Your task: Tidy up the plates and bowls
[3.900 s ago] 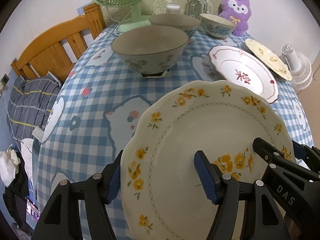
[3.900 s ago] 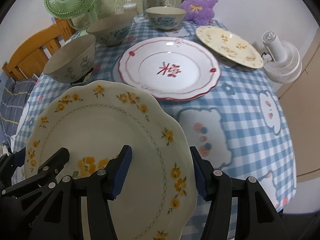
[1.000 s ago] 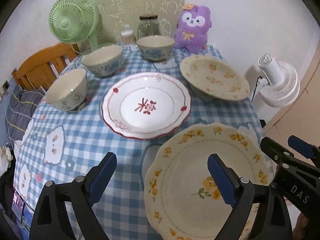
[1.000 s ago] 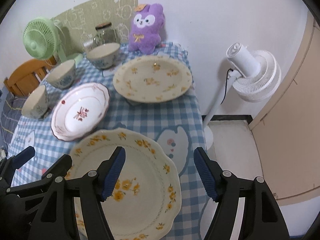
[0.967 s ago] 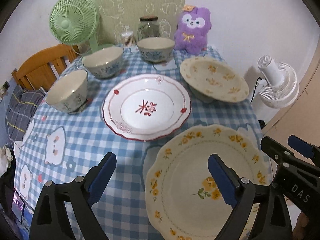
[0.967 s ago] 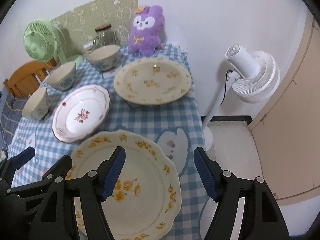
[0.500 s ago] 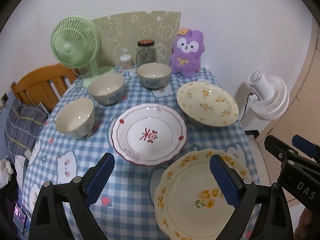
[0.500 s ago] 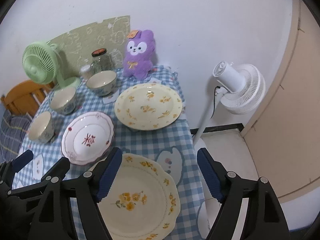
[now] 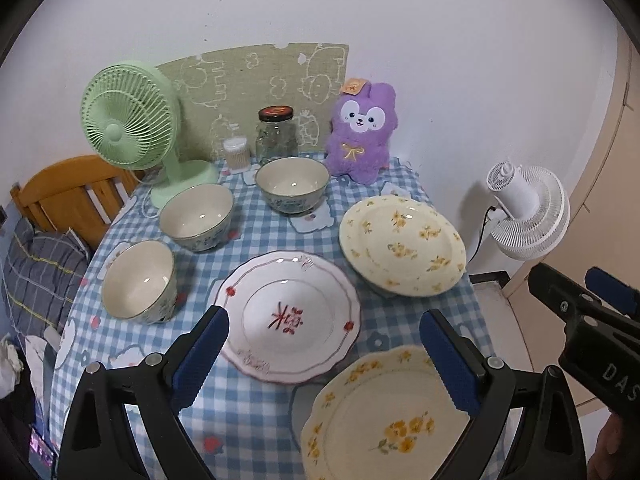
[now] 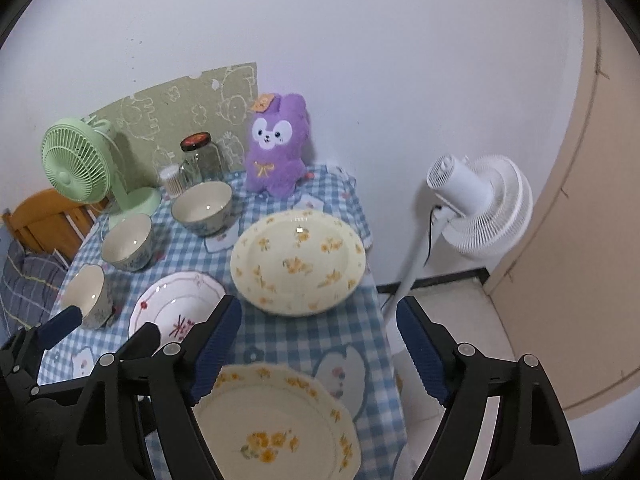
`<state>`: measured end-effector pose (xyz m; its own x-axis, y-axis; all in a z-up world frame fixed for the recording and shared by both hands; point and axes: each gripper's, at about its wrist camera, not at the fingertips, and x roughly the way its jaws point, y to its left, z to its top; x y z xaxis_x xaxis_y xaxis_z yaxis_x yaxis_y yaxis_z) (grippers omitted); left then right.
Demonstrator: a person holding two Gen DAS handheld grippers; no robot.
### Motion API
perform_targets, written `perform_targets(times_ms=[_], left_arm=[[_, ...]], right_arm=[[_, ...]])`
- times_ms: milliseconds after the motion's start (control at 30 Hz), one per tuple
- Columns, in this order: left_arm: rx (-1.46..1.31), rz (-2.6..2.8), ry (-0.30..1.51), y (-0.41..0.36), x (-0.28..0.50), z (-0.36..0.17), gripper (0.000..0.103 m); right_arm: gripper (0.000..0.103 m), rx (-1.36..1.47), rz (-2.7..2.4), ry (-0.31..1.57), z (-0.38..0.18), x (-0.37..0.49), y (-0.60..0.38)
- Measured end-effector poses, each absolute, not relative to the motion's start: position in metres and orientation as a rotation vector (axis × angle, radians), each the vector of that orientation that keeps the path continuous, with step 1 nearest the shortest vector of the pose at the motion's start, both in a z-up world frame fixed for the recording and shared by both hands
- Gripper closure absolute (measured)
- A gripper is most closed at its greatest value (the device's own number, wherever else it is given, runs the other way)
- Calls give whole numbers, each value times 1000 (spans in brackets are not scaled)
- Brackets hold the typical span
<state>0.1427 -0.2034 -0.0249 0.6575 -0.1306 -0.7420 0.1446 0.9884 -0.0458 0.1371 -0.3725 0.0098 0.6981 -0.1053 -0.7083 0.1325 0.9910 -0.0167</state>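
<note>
— Any writing you could read?

— Only "DAS" on the side of my right gripper (image 9: 600, 364); the red mark on the red-rimmed plate (image 9: 288, 316) was no word I could make out.

— And your grippers?

— My left gripper (image 9: 324, 356) stood wide open, holding nothing. The right one's jaws had just been opening, nothing between them. The yellow-flowered plate (image 10: 276, 424) lay on the checked tablecloth (image 9: 256, 412) below both, near the table's front edge, untouched.
</note>
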Motion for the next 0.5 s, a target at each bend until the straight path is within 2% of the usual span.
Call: perform_targets(times_ms=[500], left_arm=[[-5,-73,841,-249,221,-30,5]], right_arm=[[21,22,-43,824,-8,241,-411]])
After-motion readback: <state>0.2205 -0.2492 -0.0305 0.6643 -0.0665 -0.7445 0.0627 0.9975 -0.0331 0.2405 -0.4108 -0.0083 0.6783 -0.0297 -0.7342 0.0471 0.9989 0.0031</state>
